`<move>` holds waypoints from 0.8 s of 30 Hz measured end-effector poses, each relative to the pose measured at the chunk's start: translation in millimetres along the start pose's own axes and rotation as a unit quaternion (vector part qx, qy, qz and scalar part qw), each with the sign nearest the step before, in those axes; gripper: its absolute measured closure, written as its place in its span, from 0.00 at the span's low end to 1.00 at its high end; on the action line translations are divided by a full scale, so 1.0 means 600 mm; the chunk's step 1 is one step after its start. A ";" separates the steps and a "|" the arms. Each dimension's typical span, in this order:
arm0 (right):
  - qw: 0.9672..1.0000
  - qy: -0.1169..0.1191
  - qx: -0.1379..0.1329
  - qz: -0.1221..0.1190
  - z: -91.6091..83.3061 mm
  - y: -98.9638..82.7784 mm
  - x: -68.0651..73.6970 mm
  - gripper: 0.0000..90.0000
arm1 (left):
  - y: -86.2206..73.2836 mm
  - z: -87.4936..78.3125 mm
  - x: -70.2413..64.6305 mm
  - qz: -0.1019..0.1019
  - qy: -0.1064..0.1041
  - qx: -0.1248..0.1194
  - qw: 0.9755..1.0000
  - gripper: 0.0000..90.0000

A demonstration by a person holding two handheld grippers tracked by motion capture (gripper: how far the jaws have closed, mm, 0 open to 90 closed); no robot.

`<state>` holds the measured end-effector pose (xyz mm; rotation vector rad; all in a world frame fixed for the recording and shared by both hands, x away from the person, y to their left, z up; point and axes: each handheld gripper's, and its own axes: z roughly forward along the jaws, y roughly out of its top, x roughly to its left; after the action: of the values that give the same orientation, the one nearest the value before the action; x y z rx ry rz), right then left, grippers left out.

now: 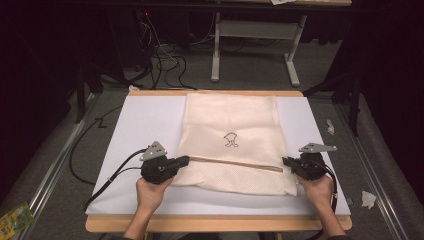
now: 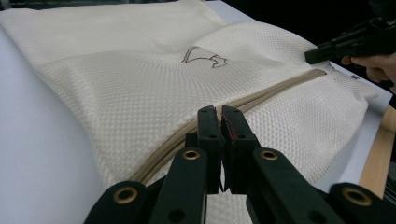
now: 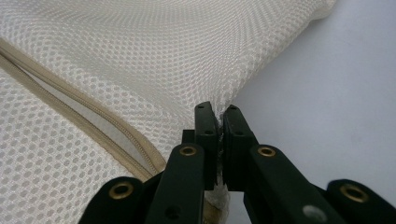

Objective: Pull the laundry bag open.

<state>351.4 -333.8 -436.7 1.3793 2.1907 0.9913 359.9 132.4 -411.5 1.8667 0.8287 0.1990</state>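
A cream mesh bag lies flat on a white board, with a small dark logo at its middle. A tan zipper runs across its near part. My left gripper is shut at the bag's left edge, where the zipper starts. My right gripper is shut on the right edge, mesh pinched between its jaws. A hand holds each gripper from the near side.
The board rests on a wooden table with carpet around it. A desk frame and loose cables stand behind. Paper scraps and a green packet lie on the floor.
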 end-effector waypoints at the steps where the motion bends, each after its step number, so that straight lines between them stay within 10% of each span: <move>1: 1.000 -0.001 0.001 -0.001 0.000 0.000 0.000 0.98 | 0.000 -0.001 0.001 -0.001 0.000 -0.001 1.000 0.97; 24: 1.000 -0.004 -0.003 -0.005 -0.006 0.007 0.000 0.98 | -0.001 -0.020 0.014 -0.001 0.023 -0.006 1.000 0.97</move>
<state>351.5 -333.9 -431.1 1.3649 2.1861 0.9863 359.8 146.8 -408.3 1.8571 0.8587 0.2463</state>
